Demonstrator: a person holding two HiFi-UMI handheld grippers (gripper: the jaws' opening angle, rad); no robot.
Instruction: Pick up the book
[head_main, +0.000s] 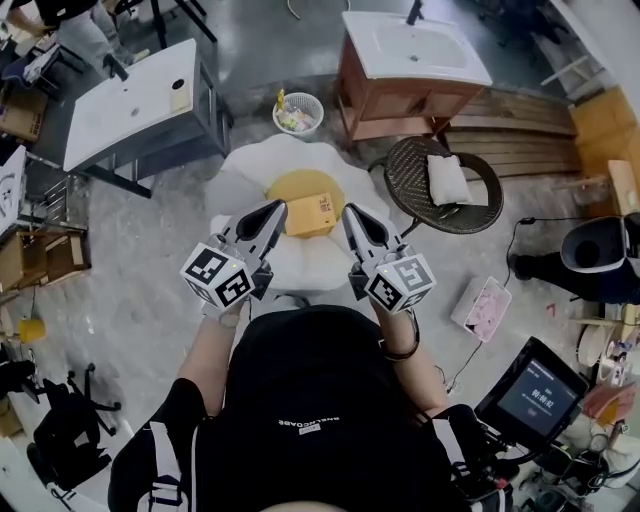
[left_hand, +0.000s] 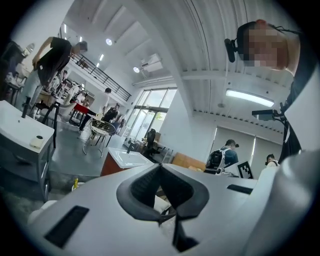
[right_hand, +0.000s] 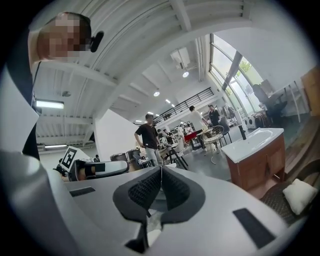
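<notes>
The book (head_main: 310, 214), a tan, box-like volume, lies on the yellow middle (head_main: 285, 186) of a white flower-shaped cushion (head_main: 250, 165) on the floor. In the head view both grippers are held out level above the cushion, one on each side of the book. My left gripper (head_main: 277, 207) has its tip just left of the book and my right gripper (head_main: 350, 211) just right of it. Each has its jaws shut with nothing between them, as the left gripper view (left_hand: 160, 166) and the right gripper view (right_hand: 161, 169) also show. Neither touches the book.
A white wastebasket (head_main: 298, 113) stands behind the cushion. A wooden vanity with a white basin (head_main: 415, 50) is at the back right, a round wicker seat with a white pillow (head_main: 445, 180) to the right, a grey sink stand (head_main: 135, 100) at the left. People stand in the distance.
</notes>
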